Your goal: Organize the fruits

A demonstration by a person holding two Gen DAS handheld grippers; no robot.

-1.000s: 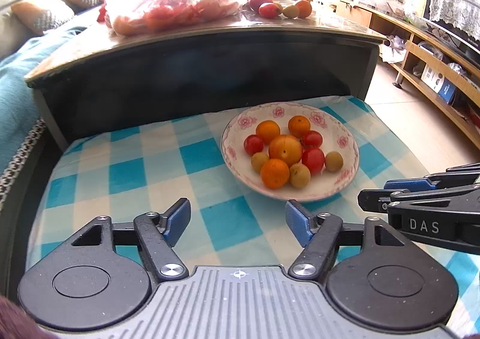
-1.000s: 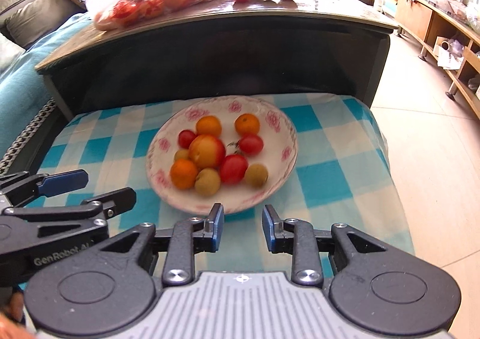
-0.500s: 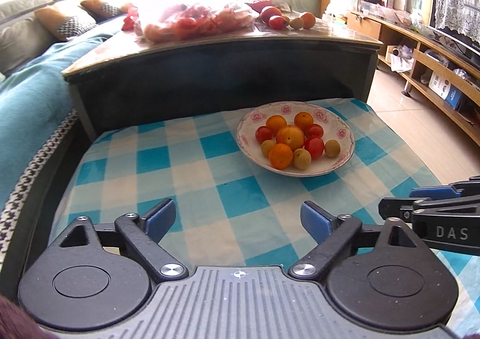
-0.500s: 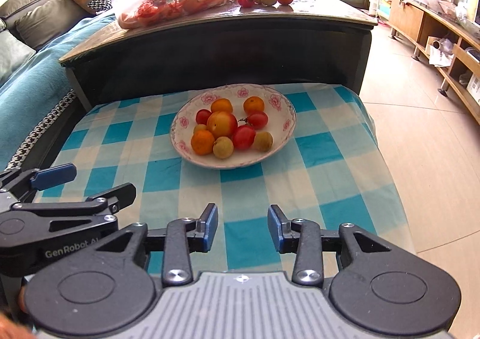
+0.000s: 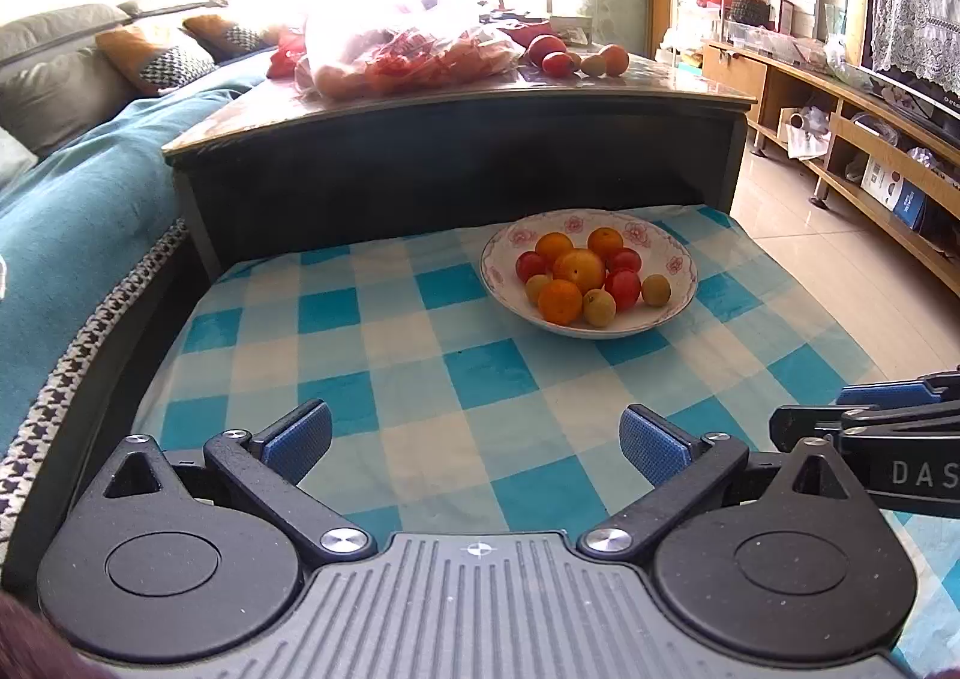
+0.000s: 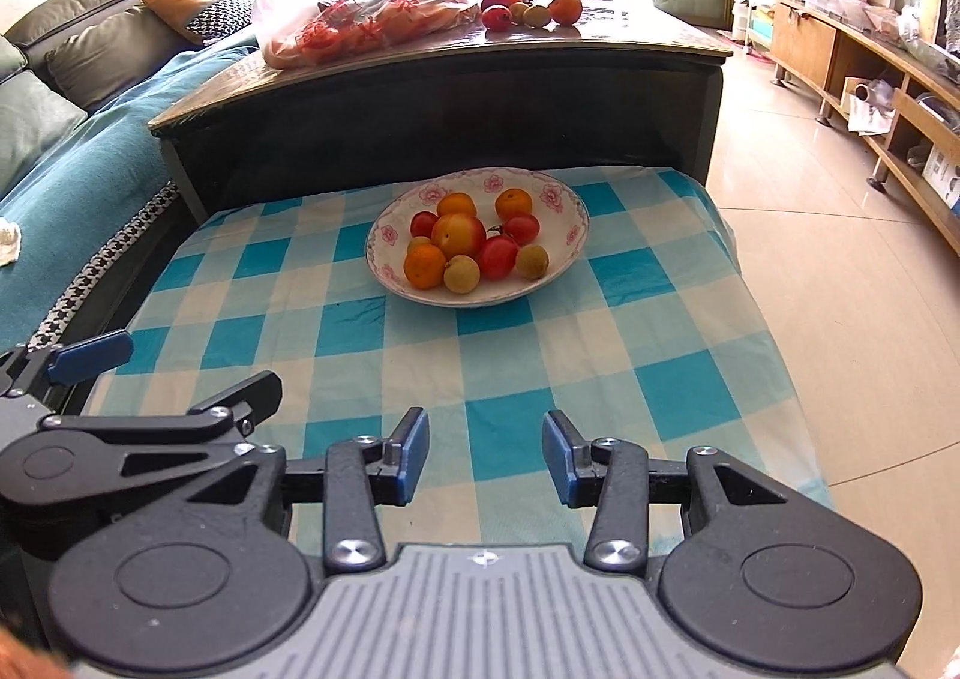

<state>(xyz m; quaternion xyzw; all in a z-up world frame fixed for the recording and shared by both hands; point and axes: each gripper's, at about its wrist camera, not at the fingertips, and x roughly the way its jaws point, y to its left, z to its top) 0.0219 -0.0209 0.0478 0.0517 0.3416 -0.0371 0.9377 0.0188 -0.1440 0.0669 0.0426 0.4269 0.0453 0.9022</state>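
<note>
both hand-held grippers empty: left hand-held gripper (image 5: 474,442) jaws just been opening, wide; right hand-held gripper (image 6: 485,457) just been opening, part-open, nothing between. plate (image 6: 564,235) of fruits (image 6: 459,235) sits far on checked bench (image 6: 510,379). likely next: fetch loose fruit (image 6: 528,9) from dark table (image 6: 630,42); sofa left.

Two black linkage grippers were recorded, left gripper (image 5: 475,442) and right gripper (image 6: 485,457), fitted with blue ribbed pads (image 5: 297,440), silver screws and grey ridged housings.
</note>
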